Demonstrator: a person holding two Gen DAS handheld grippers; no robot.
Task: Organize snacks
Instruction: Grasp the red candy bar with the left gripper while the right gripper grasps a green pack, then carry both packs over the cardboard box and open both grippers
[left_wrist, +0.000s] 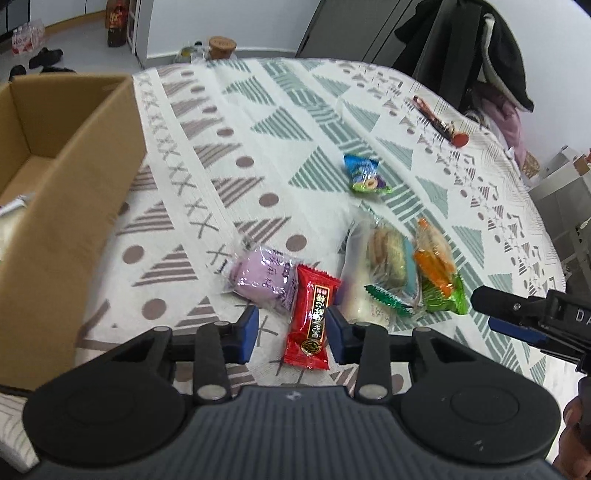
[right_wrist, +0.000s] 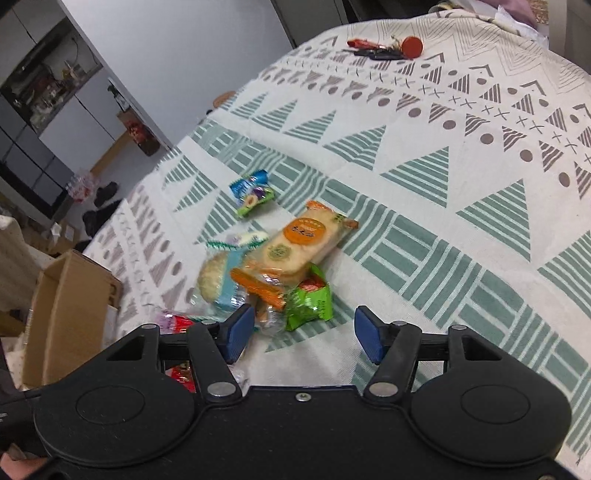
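Several snack packets lie on a patterned tablecloth. In the left wrist view my left gripper (left_wrist: 291, 330) is open, with a red packet (left_wrist: 309, 317) between its blue pads, touching the right one. A purple packet (left_wrist: 263, 277) lies just beyond, then a clear cracker packet (left_wrist: 380, 258), an orange-green packet (left_wrist: 437, 267) and a blue-green packet (left_wrist: 365, 173). A cardboard box (left_wrist: 74, 177) stands open at the left. My right gripper (right_wrist: 303, 334) is open and empty, just short of the green packet (right_wrist: 310, 302) and the orange cracker packet (right_wrist: 295, 243); it also shows in the left wrist view (left_wrist: 517, 314).
A bunch of keys with a red tag (left_wrist: 441, 122) lies at the far side of the table. A cork-lidded jar (left_wrist: 221, 46) stands at the far edge. A dark chair with clothes (left_wrist: 480, 55) stands behind the table. The table edge drops off at the right.
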